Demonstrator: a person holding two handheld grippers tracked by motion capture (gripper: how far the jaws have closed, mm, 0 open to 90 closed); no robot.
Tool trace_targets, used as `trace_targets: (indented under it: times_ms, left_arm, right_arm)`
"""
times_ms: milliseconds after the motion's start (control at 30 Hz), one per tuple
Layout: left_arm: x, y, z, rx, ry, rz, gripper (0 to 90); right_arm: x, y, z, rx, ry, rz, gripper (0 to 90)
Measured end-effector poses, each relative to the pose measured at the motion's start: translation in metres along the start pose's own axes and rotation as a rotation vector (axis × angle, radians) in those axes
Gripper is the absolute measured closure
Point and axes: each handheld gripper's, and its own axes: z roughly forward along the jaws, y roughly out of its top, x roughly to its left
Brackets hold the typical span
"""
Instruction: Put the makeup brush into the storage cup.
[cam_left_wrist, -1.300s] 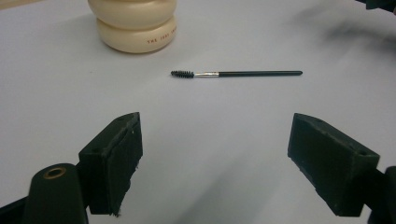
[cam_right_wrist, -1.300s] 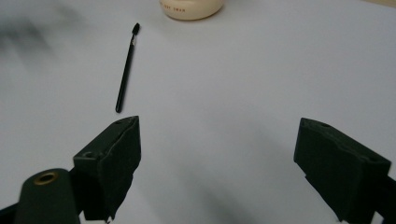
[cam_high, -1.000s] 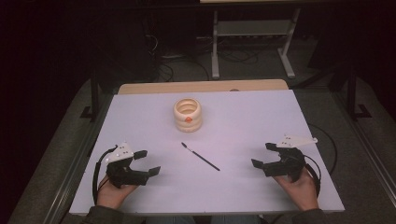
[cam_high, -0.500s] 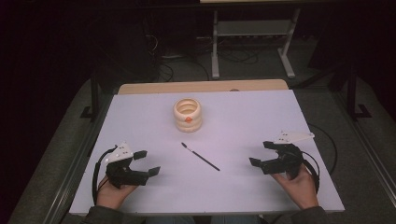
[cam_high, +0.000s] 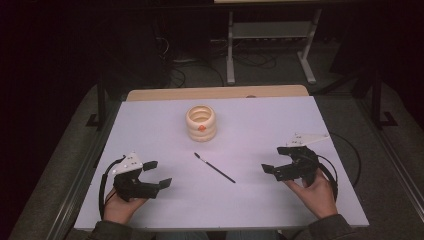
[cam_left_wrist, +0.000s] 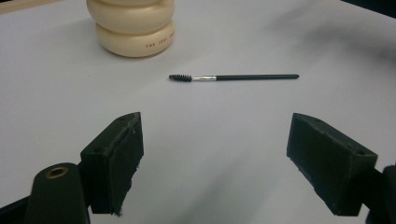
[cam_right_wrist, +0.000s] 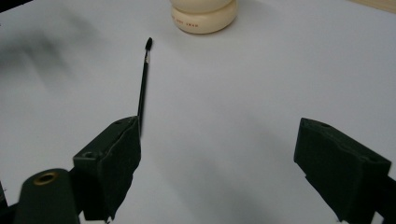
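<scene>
With my right hand-held gripper (cam_high: 281, 161) spread wide and empty just beside the handle end of the mascara wand (cam_high: 214, 167), which lies flat on the tabletop (cam_high: 150, 125) near the cream ribbed pot (cam_high: 200, 122), I judge a shallow pinch could skid it away.

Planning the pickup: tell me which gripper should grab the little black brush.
Right, probably. The right gripper sits open nearer the brush, whose handle end points toward it and runs up to its jaw in the right gripper view. The left gripper, also open, faces the brush side-on, farther off.
</scene>
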Motion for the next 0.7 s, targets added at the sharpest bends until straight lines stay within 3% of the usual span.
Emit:
trace_targets:
  times_ms: [433, 500, 700]
  left_arm:
    - [0.0, 0.001, 0.0, -0.003, -0.001, 0.012, 19.0]
    - [0.0, 0.001, 0.0, -0.01, -0.002, 0.0, 19.0]
    - [0.001, 0.001, -0.001, -0.014, -0.001, -0.008, 19.2]
  right_arm:
    - [0.008, 0.033, 0.014, 0.079, 0.012, -0.022, 14.7]
    - [0.008, 0.039, 0.017, 0.097, 0.015, -0.023, 14.9]
    - [0.015, 0.058, 0.031, 0.138, 0.053, -0.037, 18.5]
